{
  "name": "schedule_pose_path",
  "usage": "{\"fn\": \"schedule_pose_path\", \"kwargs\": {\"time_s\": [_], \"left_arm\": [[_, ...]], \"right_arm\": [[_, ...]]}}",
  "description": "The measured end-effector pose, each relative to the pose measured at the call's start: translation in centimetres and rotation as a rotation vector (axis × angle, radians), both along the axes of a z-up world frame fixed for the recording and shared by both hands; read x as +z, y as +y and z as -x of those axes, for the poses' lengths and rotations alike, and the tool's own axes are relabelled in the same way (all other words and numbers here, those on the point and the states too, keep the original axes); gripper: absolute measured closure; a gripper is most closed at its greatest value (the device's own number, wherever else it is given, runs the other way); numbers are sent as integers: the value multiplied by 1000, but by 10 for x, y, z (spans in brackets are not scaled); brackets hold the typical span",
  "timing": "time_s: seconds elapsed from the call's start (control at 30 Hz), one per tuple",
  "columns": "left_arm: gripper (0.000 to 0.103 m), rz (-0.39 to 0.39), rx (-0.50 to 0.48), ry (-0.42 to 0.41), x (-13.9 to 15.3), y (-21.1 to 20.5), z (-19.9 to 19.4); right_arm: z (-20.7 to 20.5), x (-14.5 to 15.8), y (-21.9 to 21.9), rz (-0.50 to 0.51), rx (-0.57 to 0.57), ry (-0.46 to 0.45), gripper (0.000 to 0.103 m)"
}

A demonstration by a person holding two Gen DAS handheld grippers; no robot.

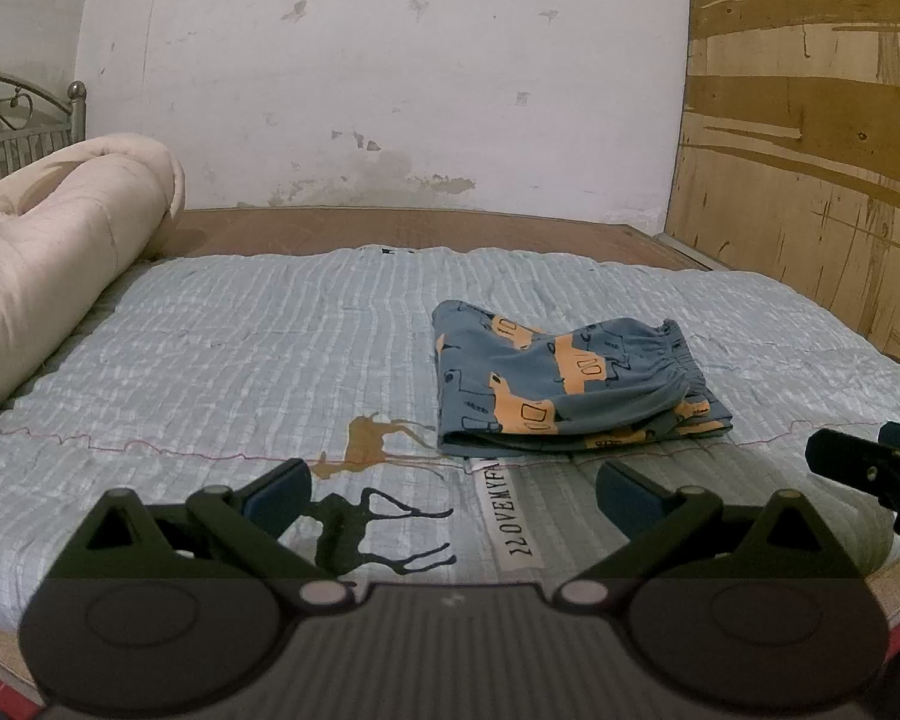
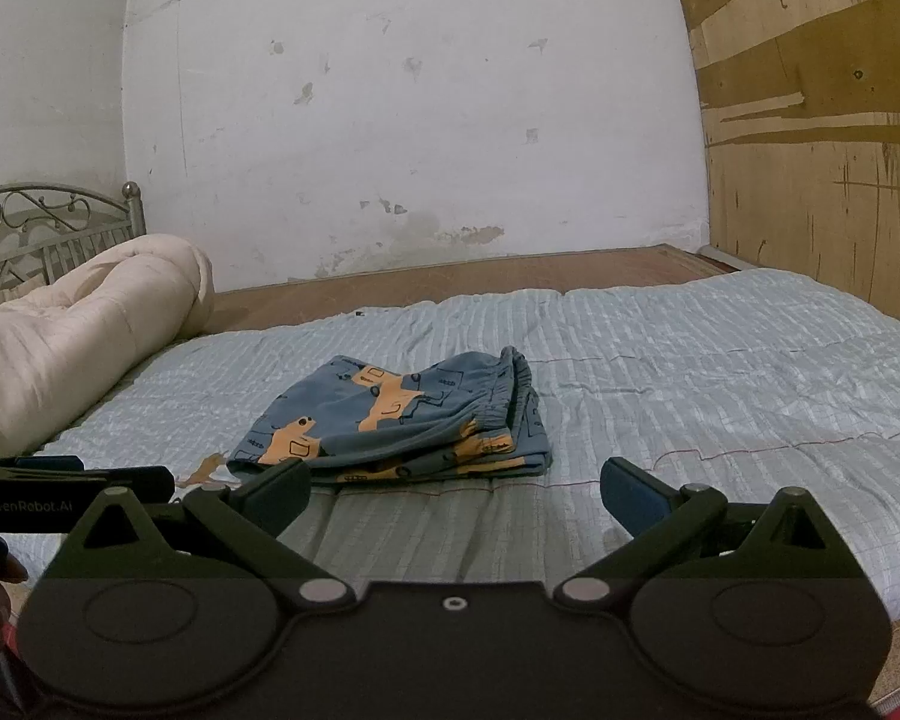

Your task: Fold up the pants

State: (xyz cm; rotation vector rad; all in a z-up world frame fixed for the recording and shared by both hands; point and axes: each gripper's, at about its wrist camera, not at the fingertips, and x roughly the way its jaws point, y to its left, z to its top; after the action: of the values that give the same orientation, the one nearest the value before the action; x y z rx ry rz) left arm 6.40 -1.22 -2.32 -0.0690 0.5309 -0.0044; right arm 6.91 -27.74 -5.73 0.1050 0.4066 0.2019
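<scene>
The blue pants [image 1: 564, 387] with orange prints lie folded in a compact stack on the light blue quilt [image 1: 240, 348], elastic waistband to the right. They also show in the right wrist view [image 2: 402, 420]. My left gripper [image 1: 453, 495] is open and empty, held back from the pants' near edge. My right gripper [image 2: 453, 495] is open and empty, just short of the pants; its tip shows at the right edge of the left wrist view [image 1: 870, 462]. The left gripper's body shows at the left of the right wrist view [image 2: 66, 489].
A rolled cream duvet [image 1: 60, 252] lies along the bed's left side by a metal headboard [image 2: 48, 222]. A white wall stands behind, a plywood panel [image 2: 822, 168] to the right. The bare wooden bed board [image 1: 420, 228] shows beyond the quilt.
</scene>
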Motion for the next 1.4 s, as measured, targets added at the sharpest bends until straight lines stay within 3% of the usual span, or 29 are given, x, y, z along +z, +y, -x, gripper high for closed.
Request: {"fn": "schedule_pose_path", "kwargs": {"time_s": [1.4], "left_arm": [[0, -1, -3, 0, 0, -1, 0]], "right_arm": [[0, -3, 1, -8, 17, 6, 1]]}}
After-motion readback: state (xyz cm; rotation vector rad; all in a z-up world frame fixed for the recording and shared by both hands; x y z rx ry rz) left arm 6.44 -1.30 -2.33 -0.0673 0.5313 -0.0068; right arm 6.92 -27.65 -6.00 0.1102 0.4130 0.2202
